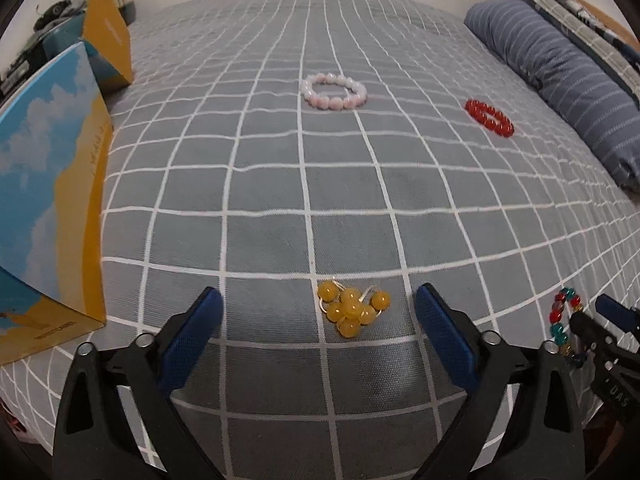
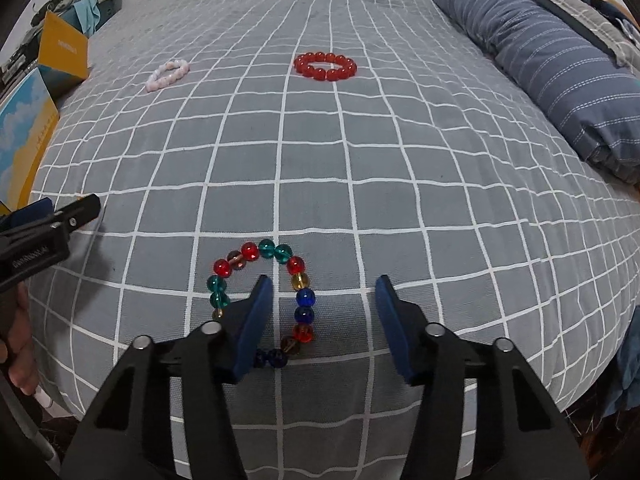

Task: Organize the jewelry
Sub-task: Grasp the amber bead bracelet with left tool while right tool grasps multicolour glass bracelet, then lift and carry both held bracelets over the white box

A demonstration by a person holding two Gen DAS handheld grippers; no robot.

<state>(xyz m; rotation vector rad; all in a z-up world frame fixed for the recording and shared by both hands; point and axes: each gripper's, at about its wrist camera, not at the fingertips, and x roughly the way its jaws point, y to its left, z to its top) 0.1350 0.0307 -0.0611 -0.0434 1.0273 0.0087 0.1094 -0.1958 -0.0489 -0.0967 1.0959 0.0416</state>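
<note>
A bunched yellow bead bracelet (image 1: 352, 311) lies on the grey checked bed cover (image 1: 304, 184), between the fingers of my open left gripper (image 1: 318, 312). A multicoloured bead bracelet (image 2: 276, 292) lies under my open right gripper (image 2: 325, 300); the left finger sits inside its loop and hides part of it. This bracelet also shows in the left wrist view (image 1: 565, 322). A pink bead bracelet (image 1: 334, 91) (image 2: 168, 74) and a red bead bracelet (image 1: 489, 117) (image 2: 325, 66) lie farther back.
A blue and yellow box (image 1: 48, 216) stands open at the left edge of the bed, its yellow lid (image 1: 108, 36) behind it. A blue striped pillow (image 2: 548, 64) lies along the right. The bed's front edge is close below both grippers.
</note>
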